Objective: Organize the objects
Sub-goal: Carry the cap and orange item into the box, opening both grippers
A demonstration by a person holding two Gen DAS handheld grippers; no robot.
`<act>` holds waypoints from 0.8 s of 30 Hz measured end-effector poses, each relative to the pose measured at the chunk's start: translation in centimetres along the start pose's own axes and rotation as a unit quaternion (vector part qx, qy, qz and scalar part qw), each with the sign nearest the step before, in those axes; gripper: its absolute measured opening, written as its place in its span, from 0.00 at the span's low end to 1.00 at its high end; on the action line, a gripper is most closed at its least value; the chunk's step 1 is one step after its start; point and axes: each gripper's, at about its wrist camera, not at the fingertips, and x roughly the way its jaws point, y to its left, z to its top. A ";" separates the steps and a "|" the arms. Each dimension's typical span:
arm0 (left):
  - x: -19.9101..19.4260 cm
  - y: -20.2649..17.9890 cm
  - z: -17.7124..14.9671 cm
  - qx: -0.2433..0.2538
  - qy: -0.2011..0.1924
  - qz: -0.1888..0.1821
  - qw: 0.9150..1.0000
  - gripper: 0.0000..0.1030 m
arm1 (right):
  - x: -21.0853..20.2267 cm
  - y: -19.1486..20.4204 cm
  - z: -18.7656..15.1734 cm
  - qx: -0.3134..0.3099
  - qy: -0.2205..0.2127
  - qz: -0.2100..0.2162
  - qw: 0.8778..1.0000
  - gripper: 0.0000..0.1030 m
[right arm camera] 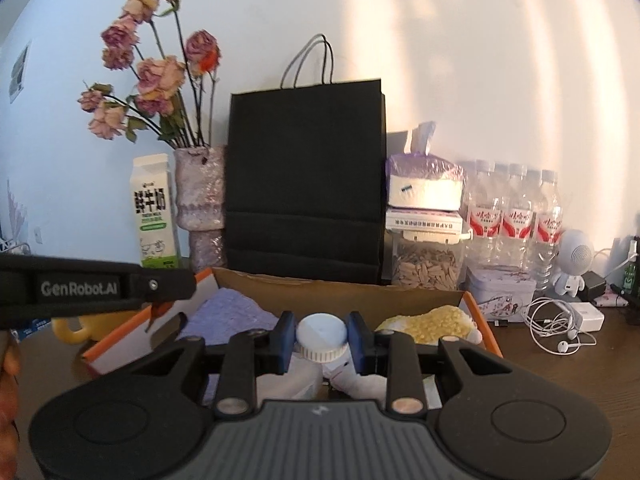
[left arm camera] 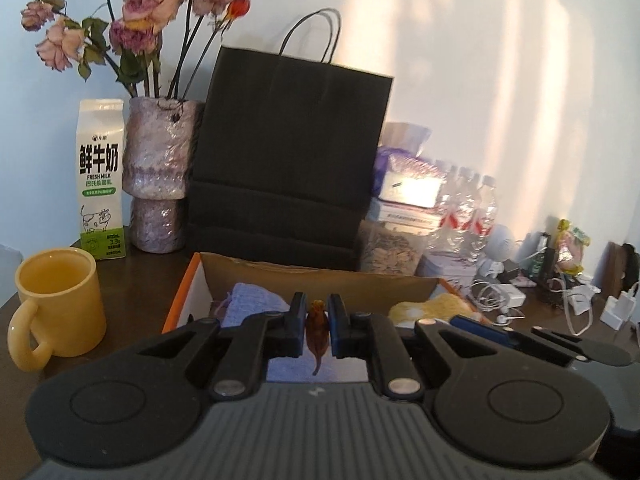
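My left gripper [left arm camera: 317,328] is squeezed tight on a small brown dried leaf [left arm camera: 317,330] that hangs down between its fingers. My right gripper [right arm camera: 321,338] pinches a white bottle cap [right arm camera: 321,338] from both sides. Just past both sets of fingers sits the open cardboard box [right arm camera: 340,286], with a purple cloth [right arm camera: 228,316] inside.
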 end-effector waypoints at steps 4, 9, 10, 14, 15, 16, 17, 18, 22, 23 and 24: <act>1.6 0.9 -0.2 0.000 0.010 0.014 1.000 0.12 | 1.8 -0.9 -0.6 0.007 0.018 -0.006 1.000 0.26; 2.3 1.6 -0.3 -0.002 0.015 0.024 1.000 0.12 | 2.2 -1.5 -0.9 0.017 0.025 -0.009 1.000 0.26; 2.3 1.6 -0.4 -0.001 0.015 0.024 1.000 0.12 | 2.2 -1.5 -1.0 0.016 0.026 -0.009 1.000 0.26; 2.1 1.4 -0.5 0.000 0.012 0.024 1.000 0.23 | 2.2 -1.4 -1.1 0.014 0.030 -0.009 0.999 0.32; 2.1 1.4 -0.5 0.000 0.012 0.025 1.000 0.33 | 2.3 -1.4 -1.1 0.016 0.033 -0.010 0.999 0.48; 2.1 1.4 -0.5 -0.002 0.009 0.025 1.000 0.61 | 2.3 -1.4 -1.2 0.017 0.034 -0.012 0.999 0.70; 2.0 1.5 -0.5 -0.005 0.003 0.027 1.000 0.92 | 2.3 -1.5 -1.2 0.020 0.033 -0.013 0.999 0.80; 1.8 1.4 -0.6 -0.006 -0.005 0.036 0.999 1.00 | 2.2 -1.5 -1.2 0.022 0.031 -0.015 0.999 0.94; 1.7 1.0 -0.5 0.005 -0.013 0.056 0.998 1.00 | 2.3 -1.8 -1.3 0.029 0.031 -0.026 0.999 1.00; 1.7 1.0 -0.4 0.004 -0.012 0.055 0.998 1.00 | 2.4 -1.8 -1.3 0.031 0.034 -0.027 0.999 1.00; 1.7 1.0 -0.4 0.005 -0.011 0.054 0.998 1.00 | 2.5 -1.9 -1.4 0.032 0.037 -0.028 0.998 1.00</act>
